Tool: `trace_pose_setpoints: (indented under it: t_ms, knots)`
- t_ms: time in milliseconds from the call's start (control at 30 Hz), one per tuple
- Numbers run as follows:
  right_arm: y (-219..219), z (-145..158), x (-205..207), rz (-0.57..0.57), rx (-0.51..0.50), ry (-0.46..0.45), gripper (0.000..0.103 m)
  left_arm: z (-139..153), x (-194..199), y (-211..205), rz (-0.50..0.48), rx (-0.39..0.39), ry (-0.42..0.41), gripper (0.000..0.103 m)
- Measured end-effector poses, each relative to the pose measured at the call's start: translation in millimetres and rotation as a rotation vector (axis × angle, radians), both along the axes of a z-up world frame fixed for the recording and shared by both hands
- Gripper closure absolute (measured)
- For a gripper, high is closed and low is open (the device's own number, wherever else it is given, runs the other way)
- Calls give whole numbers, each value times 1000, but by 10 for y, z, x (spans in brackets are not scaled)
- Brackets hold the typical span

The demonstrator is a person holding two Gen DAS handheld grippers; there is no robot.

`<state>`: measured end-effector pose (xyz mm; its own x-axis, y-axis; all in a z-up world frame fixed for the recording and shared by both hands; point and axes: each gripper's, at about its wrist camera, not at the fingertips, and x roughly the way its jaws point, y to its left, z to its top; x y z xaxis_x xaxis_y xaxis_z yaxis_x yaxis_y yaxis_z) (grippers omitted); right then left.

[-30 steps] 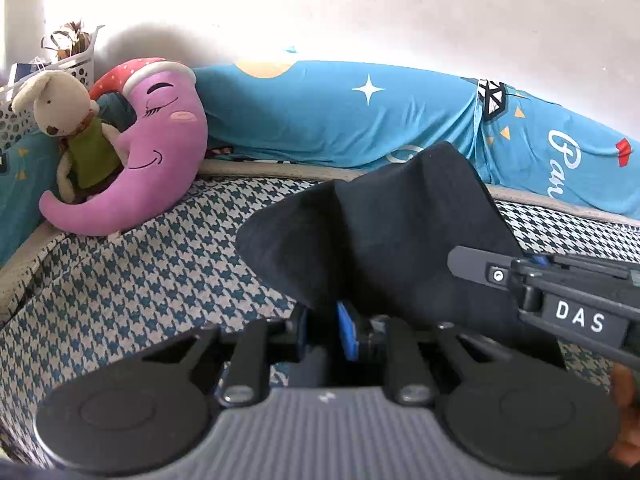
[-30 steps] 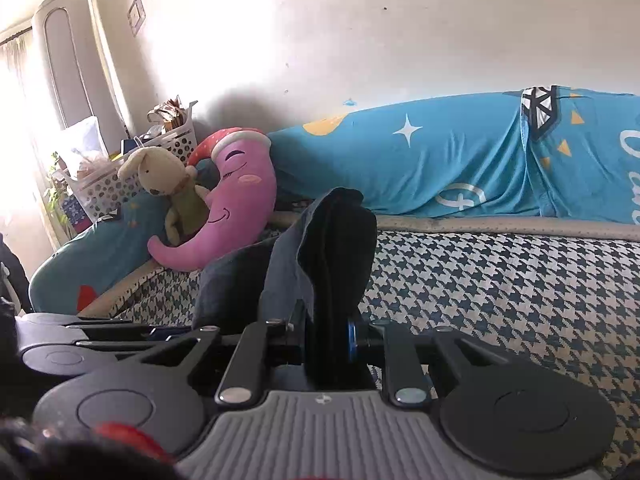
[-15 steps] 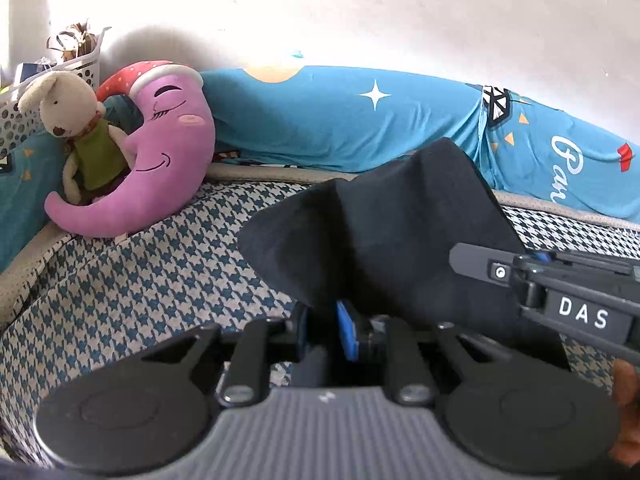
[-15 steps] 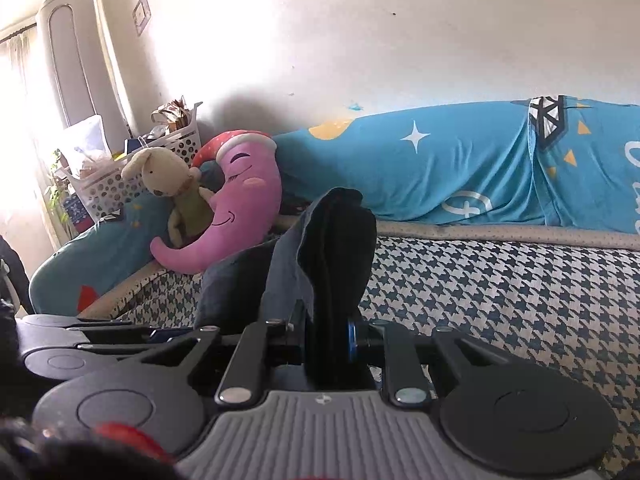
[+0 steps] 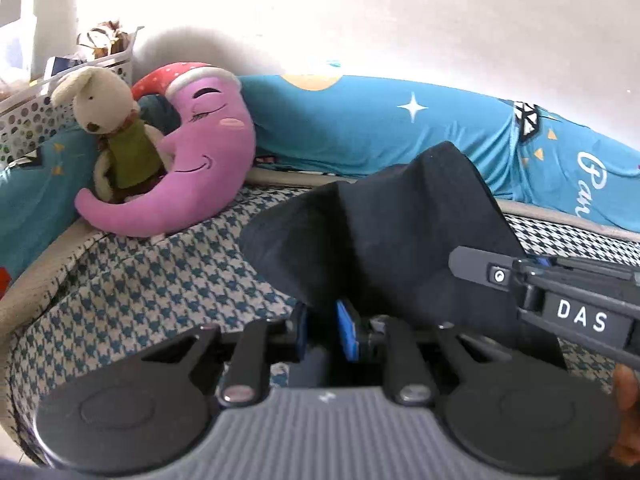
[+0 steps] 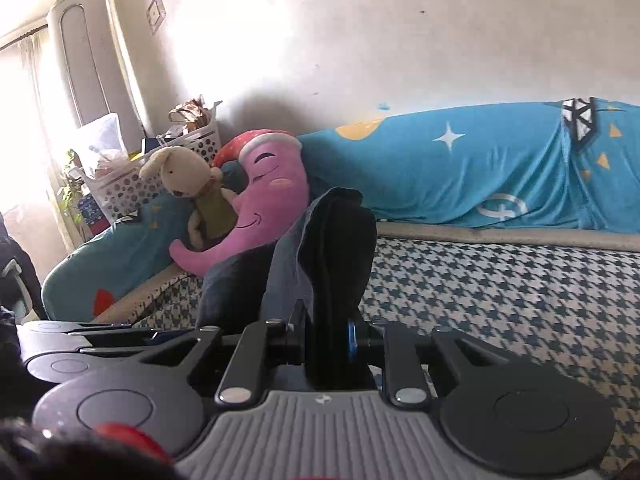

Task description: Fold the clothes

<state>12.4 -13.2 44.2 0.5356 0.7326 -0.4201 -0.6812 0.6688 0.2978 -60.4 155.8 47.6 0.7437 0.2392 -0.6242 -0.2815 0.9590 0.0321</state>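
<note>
Houndstooth bedding (image 6: 500, 280) lies below; left gripper (image 5: 322, 330) and right gripper (image 6: 330, 338) each pinch the dark garment (image 5: 400, 232).

Houndstooth bed (image 5: 168, 280) — moon pillow (image 5: 200, 168)

A home bedroom: a bed with a houndstooth sheet (image 6: 500, 280), a blue star-print quilt (image 6: 460, 176) along the white wall, a purple moon pillow (image 5: 208, 160), a plush rabbit (image 5: 116, 128), a laundry basket (image 6: 160, 176) and a standing air conditioner (image 6: 88, 52).
</note>
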Motion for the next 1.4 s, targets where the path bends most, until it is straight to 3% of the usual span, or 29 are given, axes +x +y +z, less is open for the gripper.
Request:
trace_pose_setpoints:
  t_ms: [600,800,933,1167,1400]
  knots:
    - [746,-222,-51,87,25,36,84,46,-203,522,85,55,-12,87]
    - [848,-377,36,3,-56,52,84,8,-236,855,142,-64,-12,86]
    - [764,-437,144,-36,-55,93,82,3,-280,1094,188,-145,-27,85]
    - [564,-539,331,-110,-32,190,59,-192,-199,1283,174,-277,8,78]
    - [385,-634,511,-170,-8,282,50,-445,39,1401,112,-408,34,70]
